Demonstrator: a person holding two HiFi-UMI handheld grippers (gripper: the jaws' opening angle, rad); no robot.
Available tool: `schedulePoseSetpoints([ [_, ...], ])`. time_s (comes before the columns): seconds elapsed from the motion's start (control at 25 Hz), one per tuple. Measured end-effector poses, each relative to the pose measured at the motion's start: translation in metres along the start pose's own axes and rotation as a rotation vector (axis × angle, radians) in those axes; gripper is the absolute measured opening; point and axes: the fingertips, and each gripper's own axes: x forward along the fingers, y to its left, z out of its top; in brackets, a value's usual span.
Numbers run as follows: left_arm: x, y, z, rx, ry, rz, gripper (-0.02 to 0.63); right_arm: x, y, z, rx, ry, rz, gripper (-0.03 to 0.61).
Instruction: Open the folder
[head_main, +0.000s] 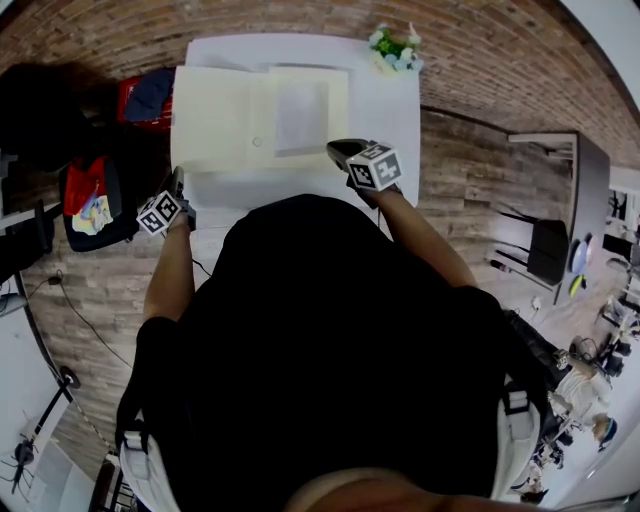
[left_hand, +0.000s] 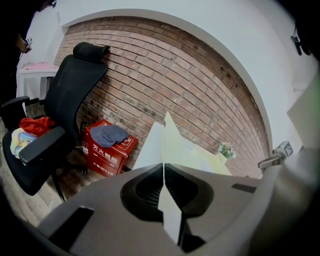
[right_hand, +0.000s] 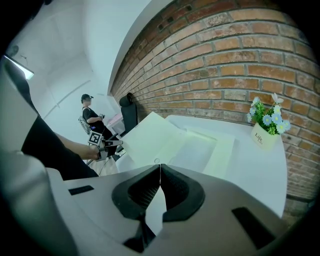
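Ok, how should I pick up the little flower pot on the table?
Probably its white body, below the flowers, claw coming in level from the near side: the flower pot stands upright, clear of the folder, its top is crowded and the brick wall backs it.

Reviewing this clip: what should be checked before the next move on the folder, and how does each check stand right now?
1. Left gripper grips the cover: ok, jaws shut on it.
2. Right gripper pins the folder: cannot tell; jaws together at its near edge.
3. Cover laid flat: not ok, it stands tilted up.
4. Flower pot clear of the folder: ok, apart.
5. Paper inside lying flat: ok.
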Motion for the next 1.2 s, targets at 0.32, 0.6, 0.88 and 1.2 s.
schedulePoseSetpoints([
  [0.32,0.005,0.012,-0.019,-0.041,0.044,-0.015,0.020,-0.002,0.005,-0.008,0.023,-0.009,-0.019,0.026],
  [0.6,0.010,0.024,-0.028,-0.070,0.083,-0.007,0.020,-0.005,0.005,-0.015,0.043,-0.008,-0.039,0.026],
  [0.88,0.014,0.029,-0.033,-0.073,0.104,0.006,0.021,-0.010,0.006,-0.020,0.052,-0.007,-0.049,0.026],
  [1.2,0.016,0.035,-0.042,-0.091,0.141,0.031,0.023,-0.015,0.006,-0.026,0.063,-0.007,-0.064,0.026],
])
